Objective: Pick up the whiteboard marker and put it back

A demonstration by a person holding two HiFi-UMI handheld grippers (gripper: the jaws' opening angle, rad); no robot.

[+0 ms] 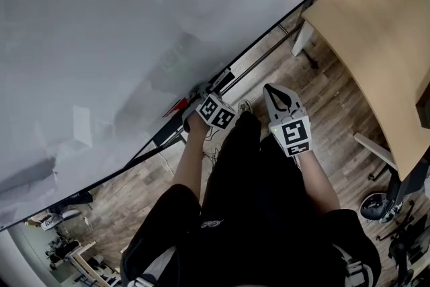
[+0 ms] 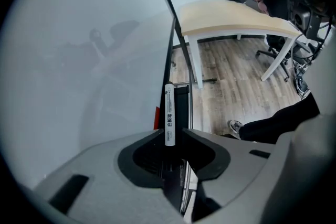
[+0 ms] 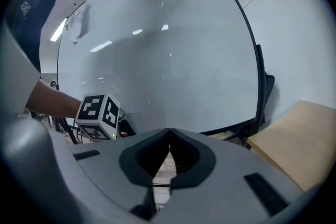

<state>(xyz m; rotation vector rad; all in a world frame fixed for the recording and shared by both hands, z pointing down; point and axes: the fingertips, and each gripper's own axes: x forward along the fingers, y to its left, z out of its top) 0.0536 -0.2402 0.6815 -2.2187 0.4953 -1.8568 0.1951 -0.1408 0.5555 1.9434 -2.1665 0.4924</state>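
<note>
Now the left hand-held gripper has its jaws apart around the whiteboard marker, with a sliver of gap showing on the marker's right side. The white marker lies along the black ledge at the lower edge of the whiteboard. Just to the right, the right hand-held gripper hovers, jaws together and empty. Farther right stands a pale table.

Centre frame in the left gripper view, a whiteboard marker lies lengthwise along the black tray at the whiteboard's lower edge. At upper right, a pale wooden table stands on the plank floor.
</note>
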